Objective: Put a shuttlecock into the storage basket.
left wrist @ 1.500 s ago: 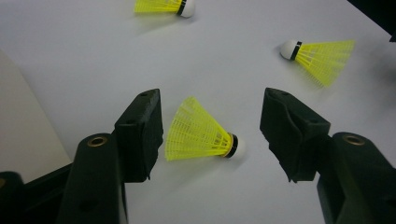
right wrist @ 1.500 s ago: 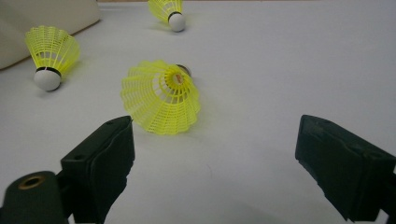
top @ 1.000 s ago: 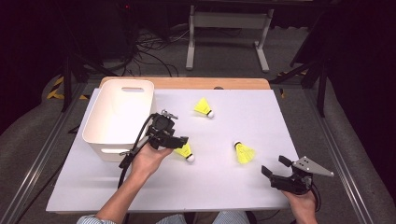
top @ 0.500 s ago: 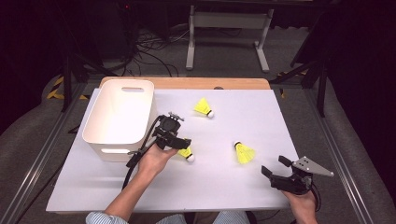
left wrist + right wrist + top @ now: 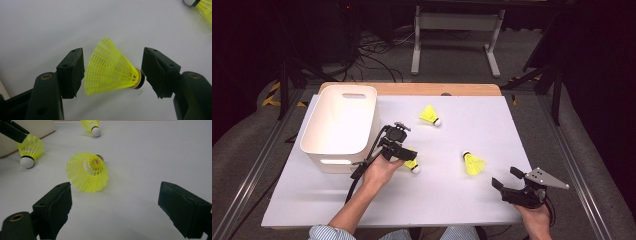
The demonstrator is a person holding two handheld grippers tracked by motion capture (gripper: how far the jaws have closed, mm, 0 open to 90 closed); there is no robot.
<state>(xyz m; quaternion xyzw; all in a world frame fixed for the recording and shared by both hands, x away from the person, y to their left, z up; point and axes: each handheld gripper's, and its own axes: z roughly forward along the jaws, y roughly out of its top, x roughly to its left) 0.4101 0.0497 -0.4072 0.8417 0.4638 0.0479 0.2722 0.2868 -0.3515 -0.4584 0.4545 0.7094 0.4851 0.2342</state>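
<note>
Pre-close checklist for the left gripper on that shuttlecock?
1. Shuttlecock between the left gripper fingers: ok, skirt toward one finger, cork toward the other.
2. Fingers open, jaws have just been opening further: ok, gaps show on both sides.
3. Shuttlecock lying on the table, not lifted: ok.
4. White bin beside the left hand, opening upward: ok.
5. Right gripper open and apart from the other shuttlecock: ok.
6. Whether an end-to-end squeeze would hold: cannot tell; the skirt may crush.
</note>
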